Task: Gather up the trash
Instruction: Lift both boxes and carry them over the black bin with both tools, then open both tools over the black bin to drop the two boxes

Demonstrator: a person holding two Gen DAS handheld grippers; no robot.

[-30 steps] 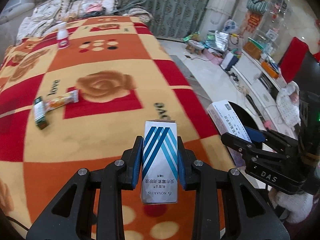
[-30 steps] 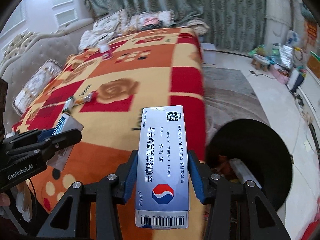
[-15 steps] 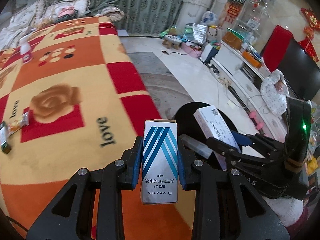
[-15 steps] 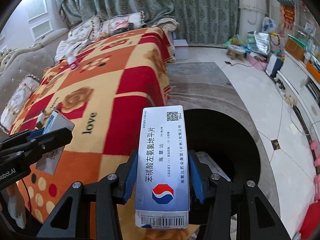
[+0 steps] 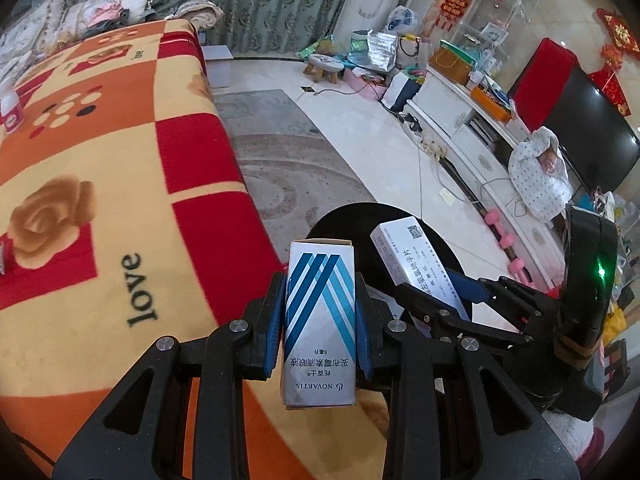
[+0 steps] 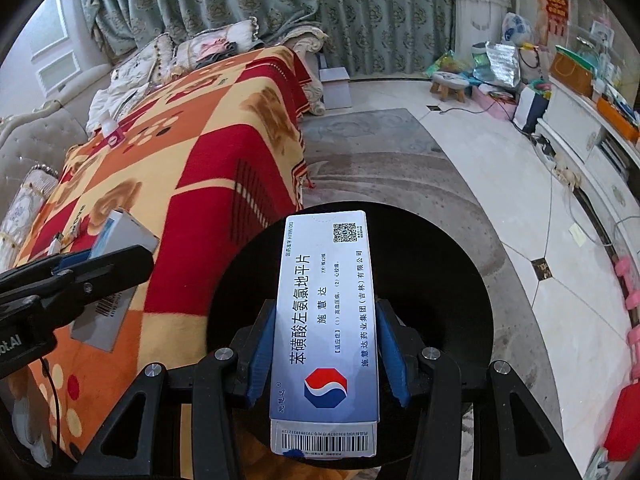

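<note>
I see a matt cardboard eye-drop carton (image 5: pixel 320 320), a glossier card tablet box (image 6: pixel 326 320), fuzzy fleece blanket (image 5: pixel 100 168), polished stone floor tiles (image 6: pixel 520 208), and a matt black bin (image 6: pixel 432 280).

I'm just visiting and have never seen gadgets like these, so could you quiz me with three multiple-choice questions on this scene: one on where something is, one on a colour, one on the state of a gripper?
1. Where is the black bin?
A. on the floor beside the blanket-covered sofa
B. on the sofa
C. on the white cabinet

2. What colour are the stripes on the box in the left gripper?
A. green
B. blue
C. red

3. What is the state of the right gripper?
A. open and empty
B. shut with nothing in it
C. shut on a box

Answers:
1. A, the bin stands on the floor against the edge of the patterned blanket.
2. B, the small striped box shows blue chevron bands.
3. C, its blue pads press both sides of the long white box.
</note>
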